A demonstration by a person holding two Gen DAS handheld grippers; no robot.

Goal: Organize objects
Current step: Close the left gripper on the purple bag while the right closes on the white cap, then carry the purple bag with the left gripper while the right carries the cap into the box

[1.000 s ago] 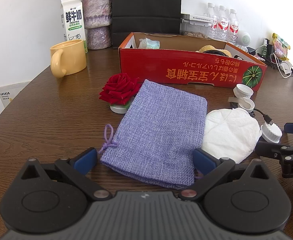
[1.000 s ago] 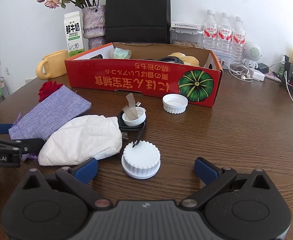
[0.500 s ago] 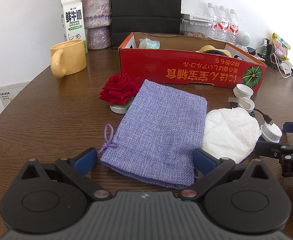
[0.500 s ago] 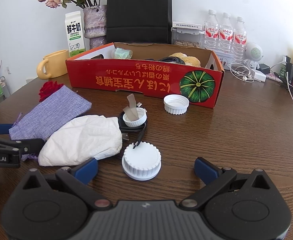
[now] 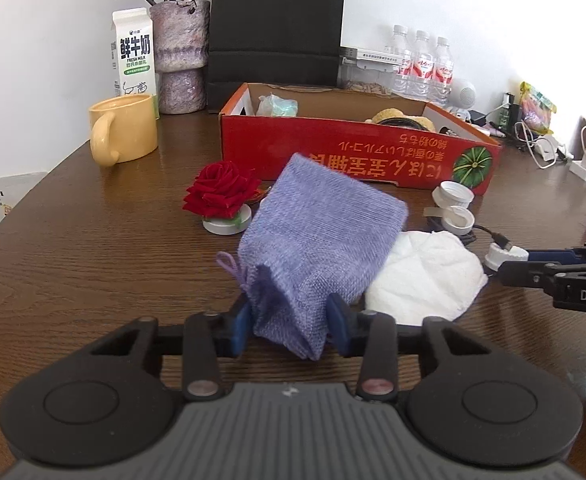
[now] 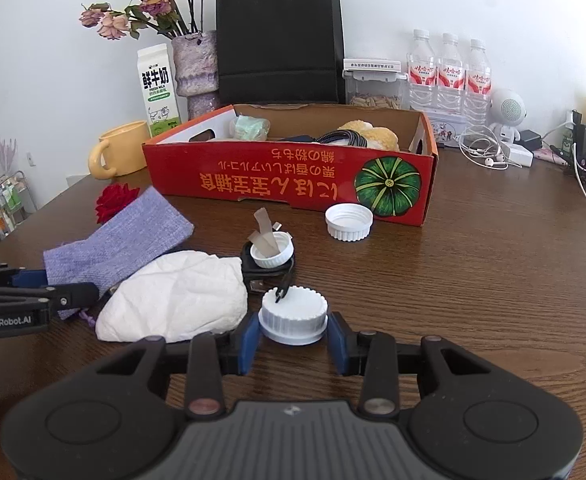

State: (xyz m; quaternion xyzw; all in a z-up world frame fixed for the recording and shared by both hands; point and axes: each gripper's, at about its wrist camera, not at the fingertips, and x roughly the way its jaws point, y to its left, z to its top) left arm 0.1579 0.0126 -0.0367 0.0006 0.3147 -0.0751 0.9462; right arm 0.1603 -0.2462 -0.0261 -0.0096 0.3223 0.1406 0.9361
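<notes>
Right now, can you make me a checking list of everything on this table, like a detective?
Surface: brown wooden table, dry, no spills seen.
Job's things: purple cloth pouch, bunched at its near end; white ribbed cap; red cardboard box, open, already holding a few things.
Clutter: red rose, white crumpled cloth, two more white caps, yellow mug, milk carton.
Grippers: left gripper has just closed its fingers on the pouch; right gripper has just closed on the ribbed cap.
Cables: black cable, its tip lying on the ribbed cap; white earphones.
Surroundings: vase of flowers, black paper bag, three water bottles, white wall.
</notes>
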